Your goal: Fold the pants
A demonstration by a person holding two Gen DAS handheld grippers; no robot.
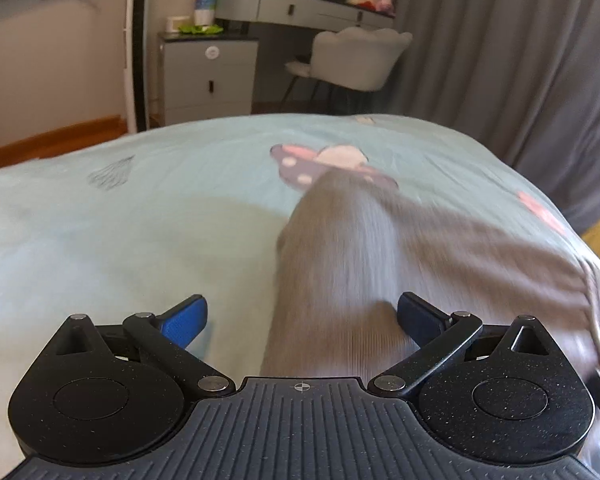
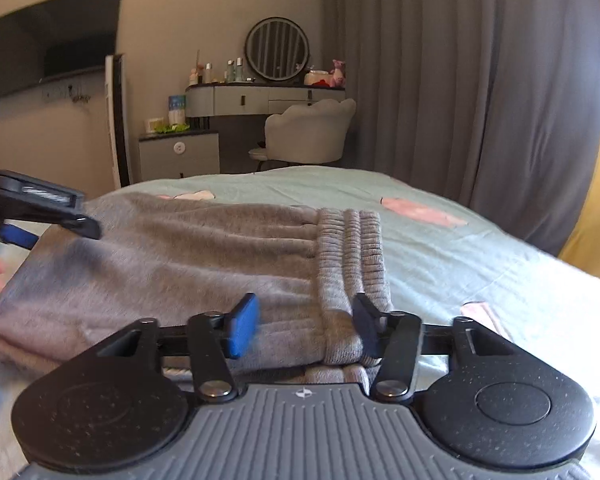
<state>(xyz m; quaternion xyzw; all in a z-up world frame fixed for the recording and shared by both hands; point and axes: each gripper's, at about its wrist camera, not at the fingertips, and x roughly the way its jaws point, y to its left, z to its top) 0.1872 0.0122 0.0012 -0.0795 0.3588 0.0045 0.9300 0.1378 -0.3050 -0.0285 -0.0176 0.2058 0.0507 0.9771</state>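
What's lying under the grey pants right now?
The grey ribbed-waistband pants lie on the pale green printed bedsheet. A pink-and-purple spotted print shows past their far edge in the left wrist view. Whatever lies directly beneath the fabric is covered.

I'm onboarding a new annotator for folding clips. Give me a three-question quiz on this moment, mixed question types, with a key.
1. True or false: the left gripper has its jaws spread wide apart.
2. Which part of the grey pants lies between the fingers of the right gripper? A) a leg hem B) the ribbed waistband C) a pocket
3. Fill in: the pants lie on a light ____ bedsheet.

Key: 1 true; 2 B, the ribbed waistband; 3 green.
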